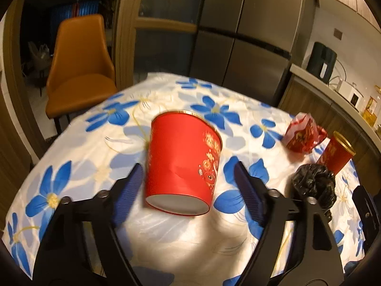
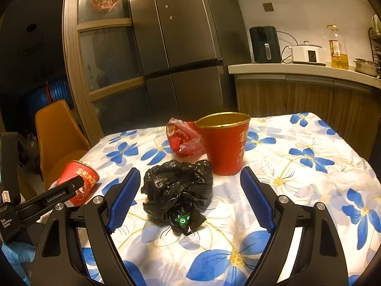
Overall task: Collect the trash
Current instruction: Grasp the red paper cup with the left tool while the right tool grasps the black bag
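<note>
A red paper cup (image 1: 183, 162) with gold print lies on its side on the flowered tablecloth (image 1: 78, 143), its base towards me. My left gripper (image 1: 188, 190) is open with the cup's base between its blue fingers, not touching. The same cup (image 2: 78, 181) shows at the left in the right wrist view. A crumpled black plastic bag (image 2: 177, 190) lies between the open fingers of my right gripper (image 2: 190, 200). Behind it stand an upright red cup (image 2: 223, 143) and a crumpled red plastic bag (image 2: 183, 138). The black bag (image 1: 314, 186), upright cup (image 1: 338, 155) and red bag (image 1: 302, 135) also show in the left wrist view.
An orange chair (image 1: 78, 71) stands off the table's far left corner. A grey fridge (image 2: 185, 47) and wooden cabinet (image 2: 104, 54) stand behind the table. A counter (image 2: 304, 69) at the right holds appliances and an oil bottle.
</note>
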`<state>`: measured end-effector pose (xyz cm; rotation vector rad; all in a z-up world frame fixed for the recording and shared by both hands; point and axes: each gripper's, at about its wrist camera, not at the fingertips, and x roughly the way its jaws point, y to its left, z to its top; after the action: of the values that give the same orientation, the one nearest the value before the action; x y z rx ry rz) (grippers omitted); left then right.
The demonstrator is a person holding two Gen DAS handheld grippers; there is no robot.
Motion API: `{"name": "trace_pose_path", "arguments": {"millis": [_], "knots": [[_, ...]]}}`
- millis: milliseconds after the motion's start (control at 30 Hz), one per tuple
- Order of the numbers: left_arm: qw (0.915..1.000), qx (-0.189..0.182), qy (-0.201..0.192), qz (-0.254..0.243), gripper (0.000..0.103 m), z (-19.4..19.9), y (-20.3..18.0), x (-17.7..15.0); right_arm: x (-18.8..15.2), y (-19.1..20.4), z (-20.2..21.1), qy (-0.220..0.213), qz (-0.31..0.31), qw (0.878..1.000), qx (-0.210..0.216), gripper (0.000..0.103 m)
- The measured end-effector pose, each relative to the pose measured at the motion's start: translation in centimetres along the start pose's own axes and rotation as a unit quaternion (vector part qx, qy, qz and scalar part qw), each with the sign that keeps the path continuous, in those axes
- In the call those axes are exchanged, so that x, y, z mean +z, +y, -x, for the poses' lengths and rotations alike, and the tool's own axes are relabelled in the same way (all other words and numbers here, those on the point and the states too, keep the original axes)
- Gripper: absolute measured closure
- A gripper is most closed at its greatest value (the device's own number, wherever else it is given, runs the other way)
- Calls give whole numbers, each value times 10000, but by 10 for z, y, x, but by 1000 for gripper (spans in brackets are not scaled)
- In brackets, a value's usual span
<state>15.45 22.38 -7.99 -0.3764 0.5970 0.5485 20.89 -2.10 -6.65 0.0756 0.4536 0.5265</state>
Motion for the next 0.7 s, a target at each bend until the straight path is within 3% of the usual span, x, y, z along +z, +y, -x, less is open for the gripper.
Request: {"name": "trace_pose_path", "arguments": {"millis": [100,400,700], "knots": [[9998,-75,190,18,42,-9,1,-1,-1,3,-5,40,24,10000,13,20],[9992,-329,231,-83,43,-9,-3,-4,-3,8,-15,178,87,9998,25,20],[9982,-539,-218,-122,43,20,-9,0,-8,11,-31,506,173,9986,64,29]]}}
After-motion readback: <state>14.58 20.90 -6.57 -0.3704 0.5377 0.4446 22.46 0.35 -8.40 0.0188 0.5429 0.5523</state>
